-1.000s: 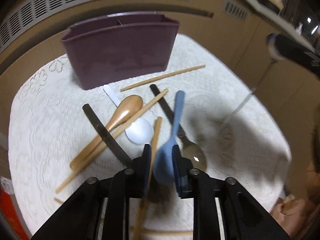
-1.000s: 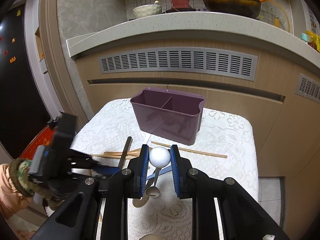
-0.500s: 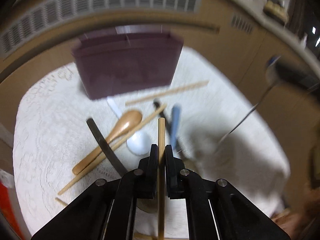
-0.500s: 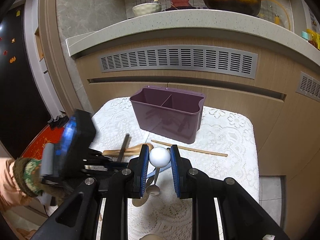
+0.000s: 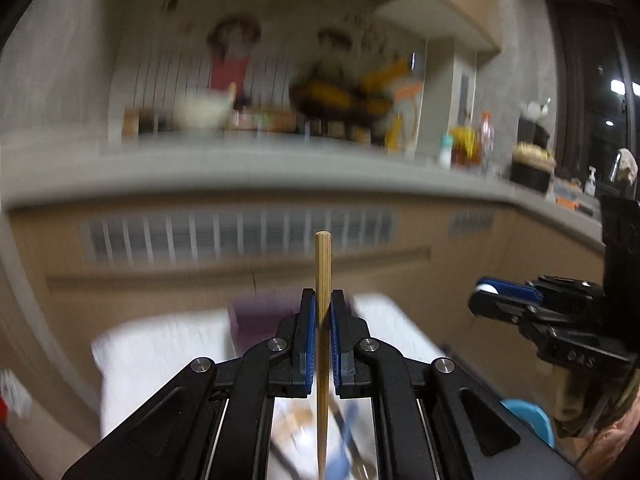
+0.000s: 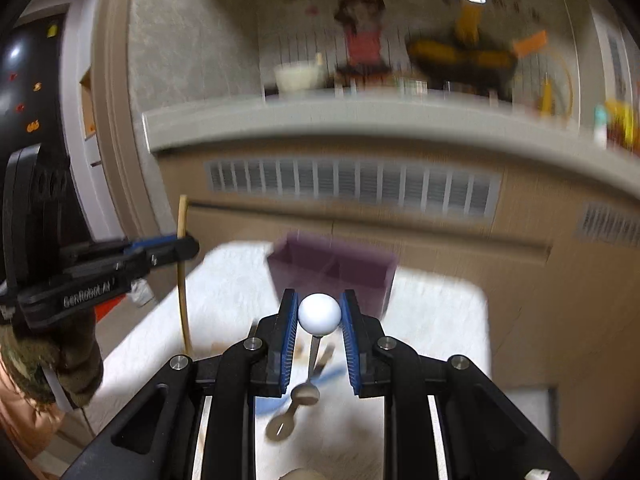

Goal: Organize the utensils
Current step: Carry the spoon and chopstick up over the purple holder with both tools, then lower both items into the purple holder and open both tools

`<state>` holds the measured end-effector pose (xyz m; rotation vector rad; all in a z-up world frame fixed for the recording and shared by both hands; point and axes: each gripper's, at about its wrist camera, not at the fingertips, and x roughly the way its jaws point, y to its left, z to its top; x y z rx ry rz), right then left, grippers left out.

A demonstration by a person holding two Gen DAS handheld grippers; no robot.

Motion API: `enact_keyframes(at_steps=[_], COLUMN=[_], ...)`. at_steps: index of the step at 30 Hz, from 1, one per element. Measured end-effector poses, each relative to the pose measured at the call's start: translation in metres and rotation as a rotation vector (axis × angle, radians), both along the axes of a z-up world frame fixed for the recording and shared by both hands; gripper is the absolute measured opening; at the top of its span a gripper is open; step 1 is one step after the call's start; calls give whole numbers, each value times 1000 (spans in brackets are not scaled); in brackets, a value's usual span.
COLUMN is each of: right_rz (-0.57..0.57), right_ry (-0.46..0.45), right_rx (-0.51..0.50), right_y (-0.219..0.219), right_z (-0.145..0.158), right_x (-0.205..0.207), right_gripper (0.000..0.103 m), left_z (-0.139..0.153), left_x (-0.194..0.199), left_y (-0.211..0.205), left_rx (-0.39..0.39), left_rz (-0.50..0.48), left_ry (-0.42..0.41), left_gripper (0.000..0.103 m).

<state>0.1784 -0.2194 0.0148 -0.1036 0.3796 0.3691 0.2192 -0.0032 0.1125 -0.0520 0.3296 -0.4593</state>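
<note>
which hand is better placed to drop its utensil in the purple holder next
Probably right. The right tongs, clamped on the white ball end of a metal spoon, face the purple holder straight ahead. The left tongs, gripping a wooden chopstick, sit off to its side.

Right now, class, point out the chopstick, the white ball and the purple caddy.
chopstick (image 5: 322, 272), left wrist view, shaft above the jaws.
white ball (image 6: 319, 314), right wrist view, centre of the ball.
purple caddy (image 6: 372, 276), right wrist view, front wall.
</note>
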Motion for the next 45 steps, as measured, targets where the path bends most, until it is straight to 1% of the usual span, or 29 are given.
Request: enact_keyframes(at_steps=[2, 4, 6, 7, 9, 11, 14, 15, 16, 17, 22, 23, 25, 26, 27, 28, 29, 30, 33, 35, 36, 37, 38, 39, 40, 41, 43, 44, 45], right_rz=[-6, -18, -31, -35, -46, -58, -73, -75, -73, -71, -53, -49, -32, -21, -14, -16, -22, -27, -54, -73, -83, -98, -105, -115, -125, -134, -166, -177, -184], right_ry=[-77, -176, -246, -266, -283, -286, -253, -238, -204, -184, -7, 19, 107, 143, 184, 204, 220, 226, 199, 152, 127, 92, 74, 47, 26, 11, -20, -22, -7], right_rx=[-26, -55, -70, -73, -68, -68, -74, -74, -74, -73, -65, -62, -47, -35, -25, -20, -17, -21, -46, -68, -74, -80, -81, -79, -75, -71, -63, -57, -51], right_y=[3, 7, 10, 12, 14, 17, 23, 22, 24, 23, 28, 29, 32, 31, 31, 31, 30, 29, 27, 24, 24, 23, 22, 21, 20, 18, 18, 17, 17], right_z=[31, 69, 97, 109, 123, 126, 116, 110, 98, 91, 27, 18, -9, -19, -29, -37, -44, -50, -56, -56, -57, -57, -58, -59, -57, -57, -63, -67, -74], right_x=[3, 9, 19, 27, 44, 63, 97, 104, 119, 125, 175, 181, 197, 203, 209, 212, 214, 214, 202, 188, 178, 166, 159, 148, 139, 136, 122, 117, 113], right_gripper=[21, 21, 21, 21, 21, 21, 21, 21, 21, 21, 21, 21, 22, 24, 31, 39, 44, 46, 53, 68, 72, 80, 87, 91, 98, 102, 102, 102, 102], left_z=[38, 65, 86, 93, 98, 95, 79, 69, 61, 50, -7, -21, -42, -53, -65, -71, -78, -86, -97, -106, -109, -113, -119, -125, -132, -138, -150, -154, -160], left_x=[12, 29, 50, 61, 79, 95, 123, 134, 140, 150, 184, 193, 202, 207, 211, 212, 212, 210, 197, 184, 176, 168, 160, 150, 140, 132, 116, 110, 101], left_y=[1, 0, -1, -1, -1, -1, -1, -1, -3, -3, -10, -11, -13, -14, -13, -12, -11, -7, 1, 6, 7, 8, 8, 9, 10, 11, 13, 14, 15], left_rx=[-3, -12, -29, -43, -56, -52, -57, -60, -60, -63, -59, -59, -66, -69, -75, -80, -91, -107, -128, -109, -93, -80, -67, -52, -38, -30, -18, -11, 1], left_rz=[18, 28, 31, 32, 35, 46, 38, 38, 39, 38, 44, 39, 36, 37, 43, 45, 46, 50, 77, 102, 118, 126, 131, 136, 143, 152, 162, 163, 167], left_ry=[-102, -162, -200, -210, -228, -236, -185, -162, -145, -117, 7, 44, 94, 119, 146, 159, 178, 196, 215, 234, 239, 245, 254, 268, 286, 302, 334, 346, 362], left_gripper=[7, 7, 7, 7, 7, 7, 7, 7, 7, 7, 7, 7, 9, 9, 11, 17, 20, 27, 36, 47, 53, 57, 58, 60, 64, 66, 77, 80, 86])
